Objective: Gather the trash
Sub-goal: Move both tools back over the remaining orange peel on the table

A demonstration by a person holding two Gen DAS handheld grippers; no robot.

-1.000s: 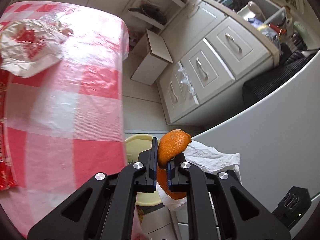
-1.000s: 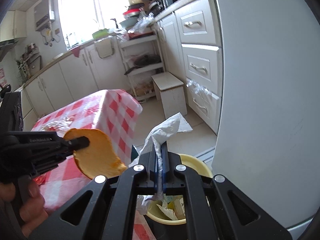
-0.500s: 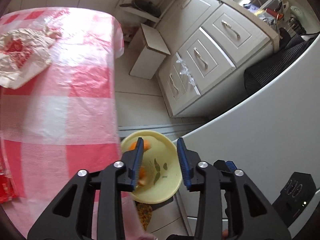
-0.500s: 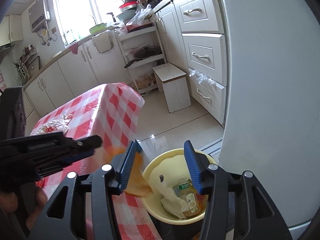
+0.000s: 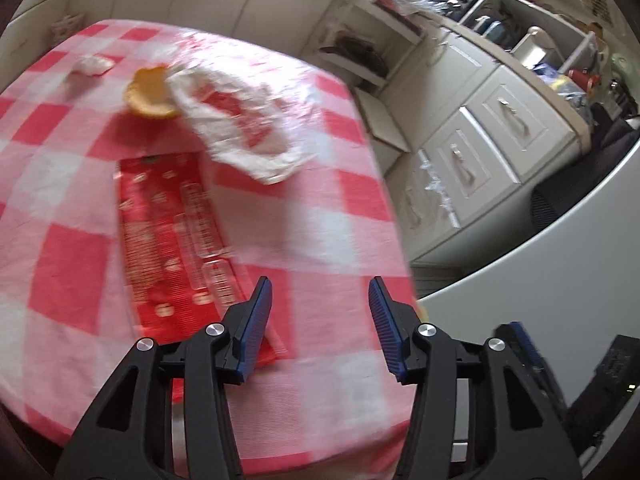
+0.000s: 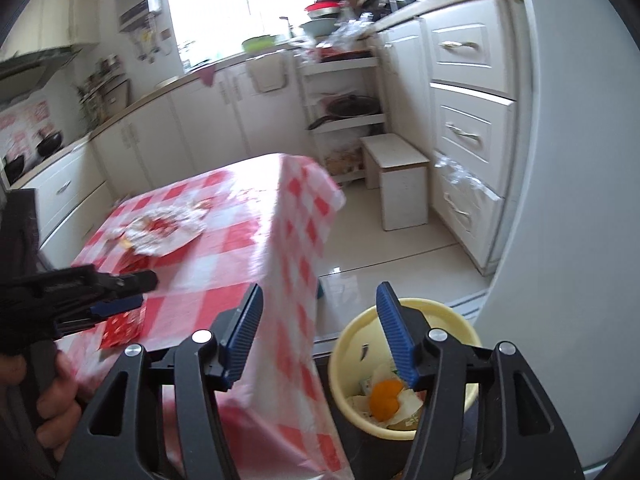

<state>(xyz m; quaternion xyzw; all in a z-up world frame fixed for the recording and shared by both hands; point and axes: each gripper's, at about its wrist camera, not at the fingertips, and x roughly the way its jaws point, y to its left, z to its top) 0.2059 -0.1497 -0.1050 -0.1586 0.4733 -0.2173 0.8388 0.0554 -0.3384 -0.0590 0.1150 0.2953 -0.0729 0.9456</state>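
My left gripper (image 5: 320,320) is open and empty above the near edge of the red-checked table (image 5: 312,240). On the table lie a flat red wrapper (image 5: 168,236), a crumpled white-and-red plastic bag (image 5: 244,132), an orange peel (image 5: 150,94) and a small white scrap (image 5: 92,65). My right gripper (image 6: 320,328) is open and empty above the table corner and the yellow trash bin (image 6: 352,344). The bin holds an orange peel (image 6: 385,398) and paper. The left gripper also shows in the right wrist view (image 6: 120,292).
White drawer cabinets (image 6: 468,136) and a small white stool (image 6: 400,184) stand across the tiled floor (image 6: 400,256). A white appliance wall (image 6: 568,200) rises right beside the bin. A shelf rack with a pan (image 6: 348,108) stands at the back.
Both grippers let go of the peel and tissue, which dropped into the bin. The jaws opened wider. The left gripper has swung back over the table; the right has lifted slightly.
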